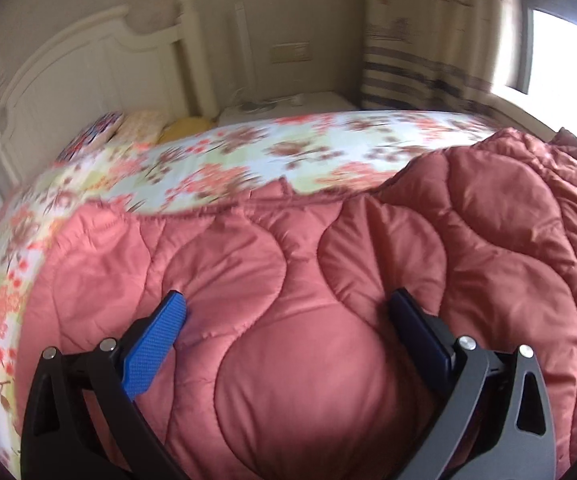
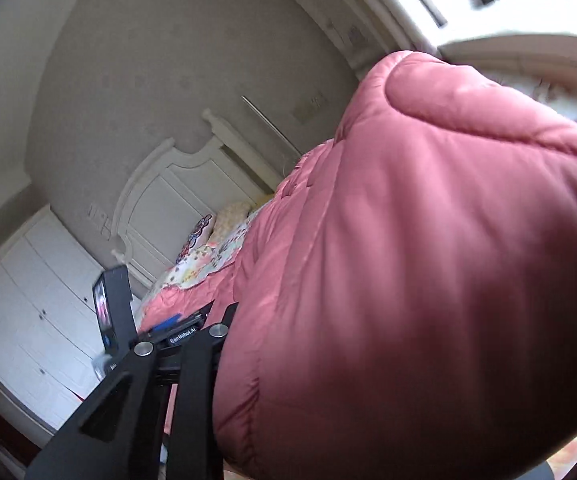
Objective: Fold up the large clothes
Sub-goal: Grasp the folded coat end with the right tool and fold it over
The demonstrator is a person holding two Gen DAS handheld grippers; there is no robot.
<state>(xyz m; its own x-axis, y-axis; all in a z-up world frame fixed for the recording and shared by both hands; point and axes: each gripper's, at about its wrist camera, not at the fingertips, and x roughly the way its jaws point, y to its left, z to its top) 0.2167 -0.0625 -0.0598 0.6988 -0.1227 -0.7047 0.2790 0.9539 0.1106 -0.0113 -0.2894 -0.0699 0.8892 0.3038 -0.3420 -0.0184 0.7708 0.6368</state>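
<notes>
Your left gripper (image 1: 286,308) stands wide apart over the pink quilted coat (image 1: 328,280) on the floral bed sheet (image 1: 216,160) — pads not pressing. Your right gripper (image 2: 224,320) is clamped on a raised fold of that coat, which blocks most of its view — headboard (image 2: 176,208) beyond.

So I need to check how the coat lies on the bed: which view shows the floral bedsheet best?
The left wrist view: the floral bedsheet spreads wide behind the pink quilted coat, though blurred. The right wrist view shows only a small patch, because the coat bulges close to the lens.
</notes>
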